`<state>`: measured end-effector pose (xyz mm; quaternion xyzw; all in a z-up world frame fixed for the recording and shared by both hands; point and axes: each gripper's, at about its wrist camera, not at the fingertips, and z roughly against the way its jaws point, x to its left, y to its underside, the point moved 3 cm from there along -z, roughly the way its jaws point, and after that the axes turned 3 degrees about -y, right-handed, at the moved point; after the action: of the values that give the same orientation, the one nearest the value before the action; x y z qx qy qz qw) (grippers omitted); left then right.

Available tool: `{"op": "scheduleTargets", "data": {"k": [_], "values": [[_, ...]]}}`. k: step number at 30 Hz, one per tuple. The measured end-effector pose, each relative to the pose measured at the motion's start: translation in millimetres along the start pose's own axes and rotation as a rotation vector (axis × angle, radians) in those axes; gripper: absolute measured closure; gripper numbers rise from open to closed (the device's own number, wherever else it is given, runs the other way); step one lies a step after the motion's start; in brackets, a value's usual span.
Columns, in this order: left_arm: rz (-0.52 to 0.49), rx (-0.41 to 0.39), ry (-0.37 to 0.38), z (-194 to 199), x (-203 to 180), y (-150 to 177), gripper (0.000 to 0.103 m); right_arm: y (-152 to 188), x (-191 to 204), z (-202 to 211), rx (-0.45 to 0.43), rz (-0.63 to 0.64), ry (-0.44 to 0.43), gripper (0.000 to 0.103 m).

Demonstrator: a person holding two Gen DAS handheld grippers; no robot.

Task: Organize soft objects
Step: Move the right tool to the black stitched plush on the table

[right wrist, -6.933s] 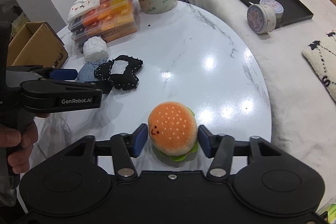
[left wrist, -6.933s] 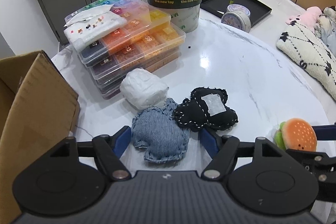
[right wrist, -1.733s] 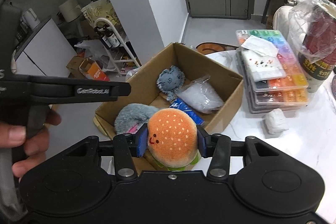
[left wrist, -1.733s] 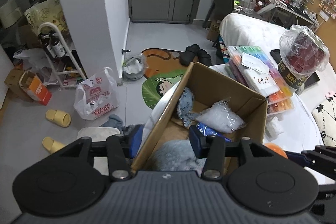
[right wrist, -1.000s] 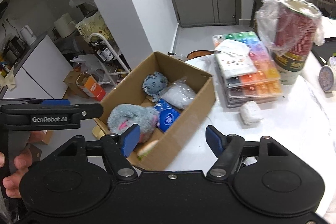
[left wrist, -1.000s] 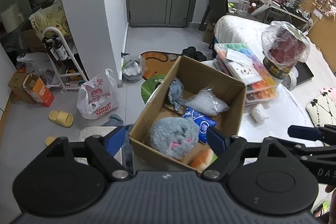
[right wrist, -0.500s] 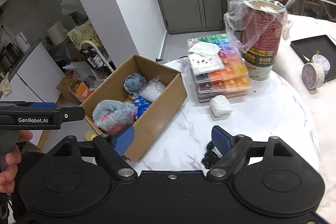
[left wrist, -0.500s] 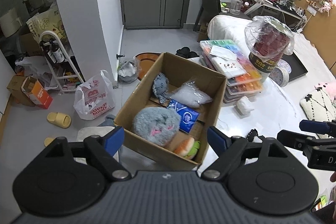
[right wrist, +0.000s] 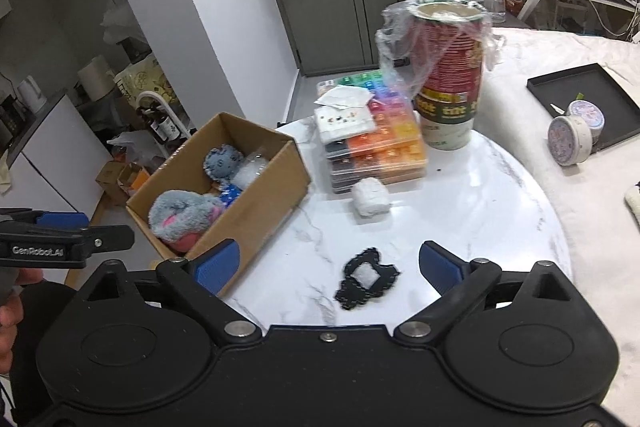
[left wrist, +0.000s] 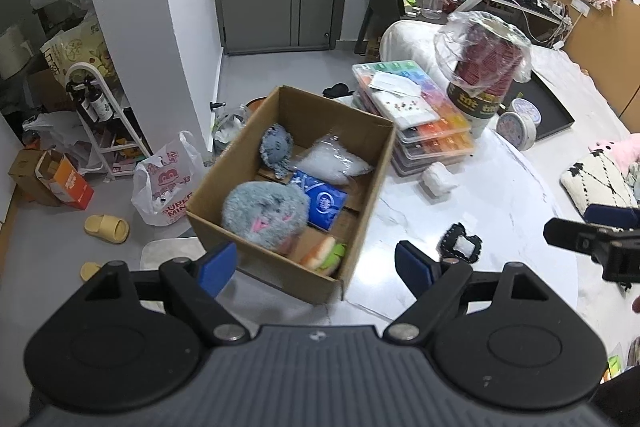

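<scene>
Left gripper [left wrist: 316, 263] is held wide open, empty. Right gripper [right wrist: 328, 263] jaws have just been opening, nothing gripped. Burger plush [left wrist: 322, 253] is seen in the cardboard box [left wrist: 362, 195]; black stitched plush [right wrist: 366, 283] is left on the marble table [right wrist: 480, 211].

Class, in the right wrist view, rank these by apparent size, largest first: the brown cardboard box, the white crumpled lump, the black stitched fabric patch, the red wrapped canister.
1. Brown cardboard box
2. Red wrapped canister
3. Black stitched fabric patch and white crumpled lump: alike; the patch lies nearer the camera, so unranked.
</scene>
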<state>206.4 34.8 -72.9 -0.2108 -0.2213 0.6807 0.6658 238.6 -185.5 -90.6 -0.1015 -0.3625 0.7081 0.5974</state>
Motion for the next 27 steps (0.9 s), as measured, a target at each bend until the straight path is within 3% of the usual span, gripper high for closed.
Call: {"op": "scheduleTargets", "data": {"k": [13,27], "values": [[-0.035,0.003,0.017,-5,-41,12,0.018,13,-42,4,0.001,0.013,0.021,0.006],[-0.023,-0.003,0.026,-33,-78,4,0.018,40,-61,-33,-0.001,-0.007,0.011,0.014]]}}
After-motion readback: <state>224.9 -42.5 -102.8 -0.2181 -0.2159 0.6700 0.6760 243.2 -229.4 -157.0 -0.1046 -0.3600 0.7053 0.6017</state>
